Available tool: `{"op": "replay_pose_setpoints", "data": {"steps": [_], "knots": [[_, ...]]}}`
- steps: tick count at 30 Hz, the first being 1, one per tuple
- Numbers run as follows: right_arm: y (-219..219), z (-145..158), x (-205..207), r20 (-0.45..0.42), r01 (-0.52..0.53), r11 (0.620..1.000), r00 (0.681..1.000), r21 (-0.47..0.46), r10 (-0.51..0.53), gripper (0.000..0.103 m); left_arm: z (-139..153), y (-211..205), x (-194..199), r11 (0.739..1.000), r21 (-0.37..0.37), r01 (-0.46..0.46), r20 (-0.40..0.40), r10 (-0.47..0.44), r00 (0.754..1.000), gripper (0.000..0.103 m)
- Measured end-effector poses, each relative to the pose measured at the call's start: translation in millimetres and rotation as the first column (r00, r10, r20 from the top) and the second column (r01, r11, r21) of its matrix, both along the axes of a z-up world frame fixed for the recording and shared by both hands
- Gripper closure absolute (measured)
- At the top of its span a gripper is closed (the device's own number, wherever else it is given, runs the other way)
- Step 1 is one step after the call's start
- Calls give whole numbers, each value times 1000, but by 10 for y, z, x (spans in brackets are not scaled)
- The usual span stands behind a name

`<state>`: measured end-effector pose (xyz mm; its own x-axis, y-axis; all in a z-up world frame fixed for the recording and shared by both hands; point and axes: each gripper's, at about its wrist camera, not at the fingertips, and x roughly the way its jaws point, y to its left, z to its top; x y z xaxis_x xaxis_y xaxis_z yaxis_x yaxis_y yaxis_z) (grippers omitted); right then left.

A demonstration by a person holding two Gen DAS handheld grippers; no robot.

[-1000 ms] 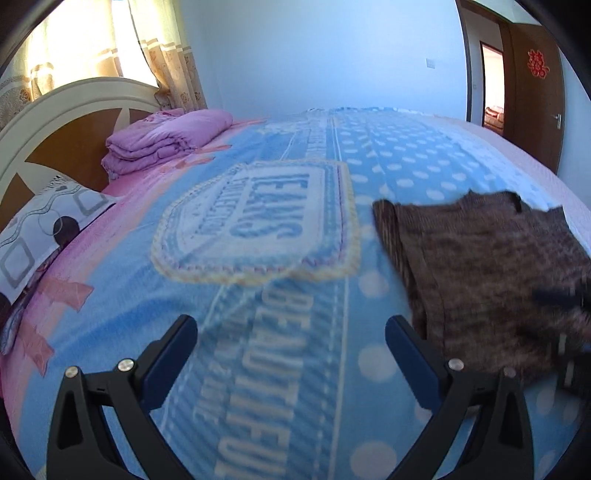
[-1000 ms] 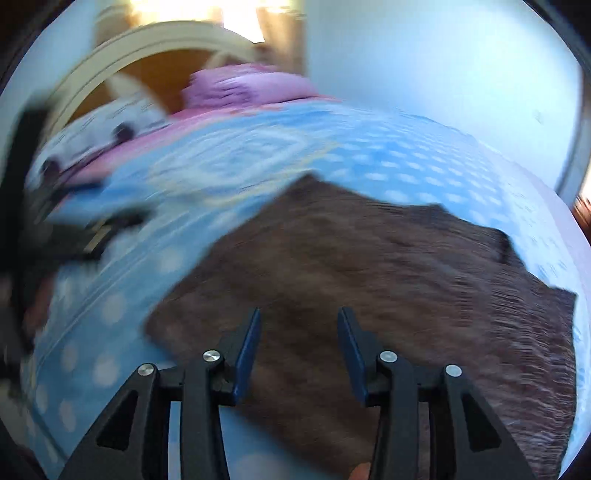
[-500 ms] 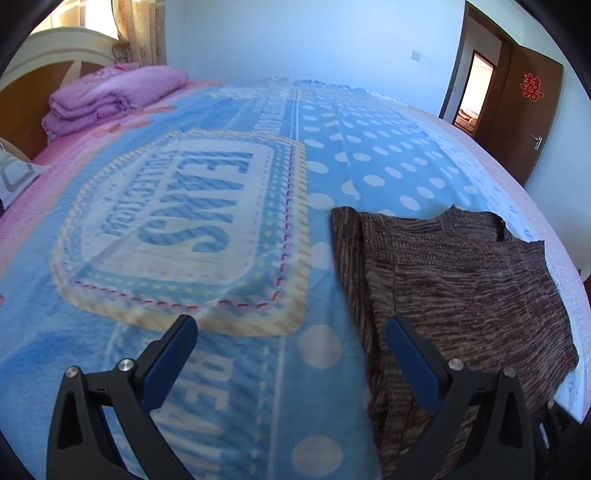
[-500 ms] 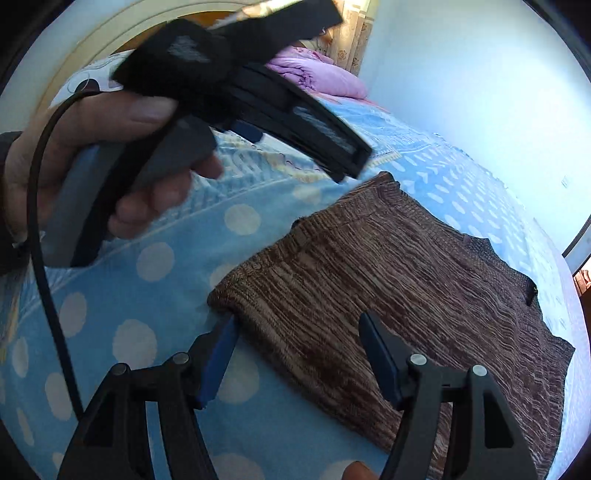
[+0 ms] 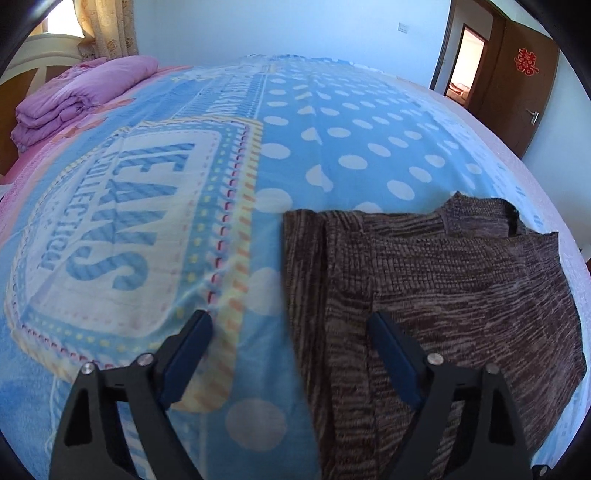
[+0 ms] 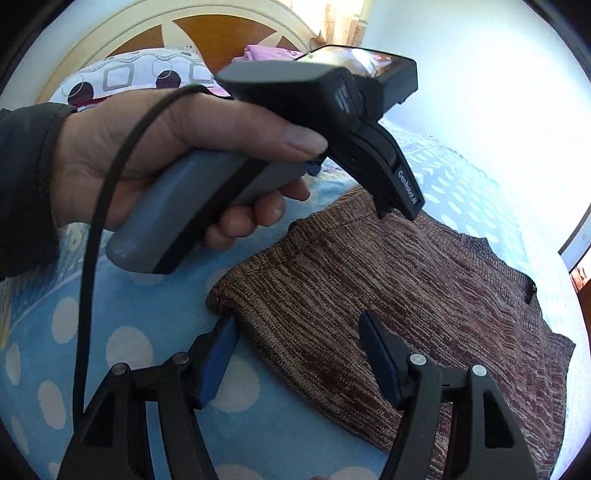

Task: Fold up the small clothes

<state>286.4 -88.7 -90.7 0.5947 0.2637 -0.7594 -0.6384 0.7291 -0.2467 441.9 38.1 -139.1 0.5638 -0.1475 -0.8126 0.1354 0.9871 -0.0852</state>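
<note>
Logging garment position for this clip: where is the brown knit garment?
The brown knit garment lies flat on the blue polka-dot blanket, right of its lettered patch; both open grippers flank its near-left edge.

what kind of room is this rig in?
A home bedroom, most likely. A bed with a blue polka-dot blanket fills both views, with a wooden headboard and patterned pillow behind, a folded purple quilt, and a brown door.

The brown knit garment is being viewed closely by both wrist cameras, from its left and near edges.
</note>
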Motion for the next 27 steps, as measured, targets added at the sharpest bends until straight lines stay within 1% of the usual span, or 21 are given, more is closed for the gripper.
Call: {"op": "replay_pose_setpoints", "data": {"steps": [2, 4, 6, 8, 10, 11, 12, 13, 15, 16, 19, 23, 27], "knots": [[4, -7, -2, 2, -1, 1000, 1000, -2, 1, 41, -4, -30, 27, 1000, 9, 4, 7, -4, 1000, 14], [12, -8, -4, 5, -2, 1000, 1000, -6, 2, 44, -10, -46, 55, 1000, 9, 7, 9, -7, 1000, 18], [13, -12, -13, 4, -5, 1000, 1000, -5, 5, 47, -14, -49, 79, 1000, 0, 6, 13, -6, 1000, 26], [25, -11, -35, 3, -14, 1000, 1000, -6, 14, 51, -19, -46, 96, 1000, -10, 4, 15, -4, 1000, 31], [55, -17, -71, 1, -32, 999, 1000, -10, 32, 60, -27, -46, 103, 1000, -16, -4, 18, 4, 1000, 35], [66, -7, -91, 0, -36, 999, 999, -10, 36, 62, -26, -49, 99, 1000, -18, -4, 23, 4, 1000, 42], [74, -7, -110, -4, -43, 999, 999, -7, 43, 67, -22, -56, 94, 1000, -23, 3, 28, -2, 1000, 55], [88, -12, -116, -10, -46, 999, 999, -2, 46, 75, -15, -67, 92, 999, -30, 16, 29, -15, 999, 61], [79, -16, -106, -15, -35, 999, 999, 7, 35, 85, 5, -105, 85, 999, -26, 35, 33, -34, 999, 85], [62, -13, -90, -18, -25, 1000, 1000, 16, 25, 89, 17, -118, 83, 999, -28, 44, 33, -43, 999, 90], [-6, 0, -55, -27, -9, 999, 1000, 45, 10, 94, 58, -139, 98, 999, -25, 44, 26, -43, 999, 92], [-78, 34, -21, -40, 5, 997, 999, 77, -1, 94, 132, -147, 90, 999, -19, 44, 25, -43, 999, 93], [-192, 101, 11, -62, 33, 991, 998, 133, -24, 94, 250, -154, 52, 999, -8, 49, 34, -49, 998, 94]]}}
